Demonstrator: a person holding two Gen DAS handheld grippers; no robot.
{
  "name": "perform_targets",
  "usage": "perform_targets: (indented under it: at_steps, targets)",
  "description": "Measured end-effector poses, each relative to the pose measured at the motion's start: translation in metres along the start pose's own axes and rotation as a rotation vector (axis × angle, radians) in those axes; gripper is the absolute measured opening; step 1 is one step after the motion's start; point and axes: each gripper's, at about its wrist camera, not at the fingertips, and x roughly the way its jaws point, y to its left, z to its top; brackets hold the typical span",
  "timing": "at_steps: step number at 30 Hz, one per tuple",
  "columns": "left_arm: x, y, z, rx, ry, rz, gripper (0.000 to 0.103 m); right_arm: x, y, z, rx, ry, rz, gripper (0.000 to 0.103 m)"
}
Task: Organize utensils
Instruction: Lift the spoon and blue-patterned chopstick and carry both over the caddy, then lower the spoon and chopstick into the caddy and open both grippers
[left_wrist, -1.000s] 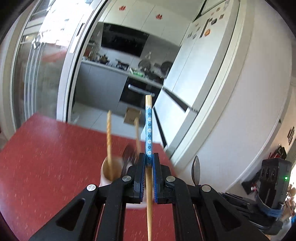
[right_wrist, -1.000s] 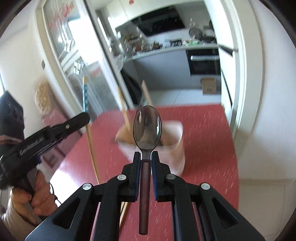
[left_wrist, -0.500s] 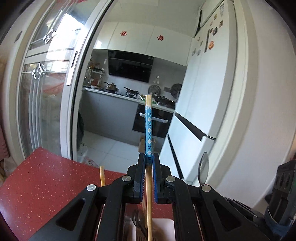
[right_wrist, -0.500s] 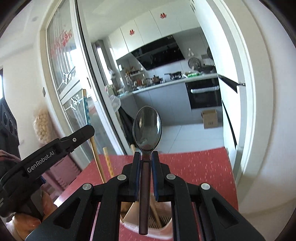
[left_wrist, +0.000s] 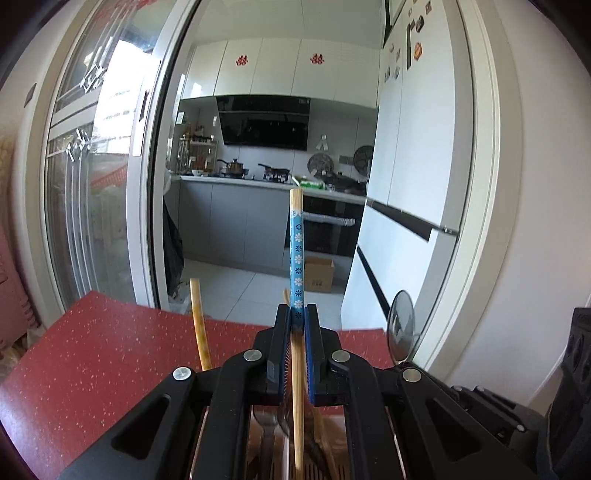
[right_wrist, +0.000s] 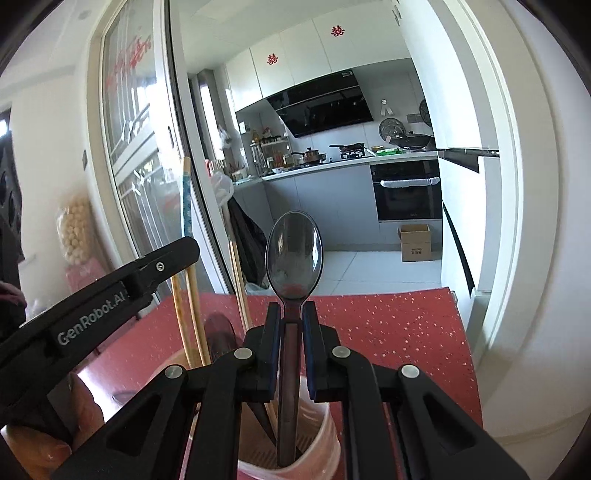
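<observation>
Insertion step: left claw (left_wrist: 298, 325) clamped on blue-patterned bamboo chopstick (left_wrist: 296, 258), right claw (right_wrist: 292, 325) clamped on dark-handled metal spoon (right_wrist: 293, 254), both upright over pale cylindrical utensil cup (right_wrist: 317, 446) on red table (right_wrist: 399, 325). Next: lower, release.

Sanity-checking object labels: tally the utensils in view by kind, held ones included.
Chopsticks: 3. The blue-banded chopstick is in the left gripper jaws, and two plain chopsticks are in the holder.
Spoons: 2. The shiny spoon is in the right gripper jaws, and the dark spoon is in the holder.
Total: 5
</observation>
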Motion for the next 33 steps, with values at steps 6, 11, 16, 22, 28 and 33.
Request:
perform_targets:
  at_steps: [6, 11, 16, 22, 28, 33]
  targets:
    - [0.000, -0.002, -0.010, 0.018, 0.035, 0.019, 0.037, -0.001, -0.003, -0.009, -0.014, 0.028, 0.000, 0.012]
    - [0.000, -0.004, -0.014, 0.031, 0.072, 0.020, 0.037, 0.000, -0.004, -0.014, -0.018, 0.059, 0.004, 0.013]
    - [-0.008, 0.000, -0.014, 0.015, 0.080, 0.021, 0.037, 0.001, -0.010, -0.012, 0.007, 0.102, 0.012, 0.013]
    - [-0.030, 0.001, -0.014, 0.021, 0.081, 0.019, 0.037, 0.000, -0.009, -0.013, 0.013, 0.139, 0.009, 0.034]
    - [-0.060, 0.004, -0.014, 0.039, 0.093, 0.021, 0.037, -0.013, -0.006, -0.012, 0.036, 0.143, -0.006, 0.038]
    - [-0.092, 0.011, -0.022, 0.058, 0.130, 0.007, 0.037, -0.039, -0.005, -0.013, 0.072, 0.156, -0.015, 0.044]
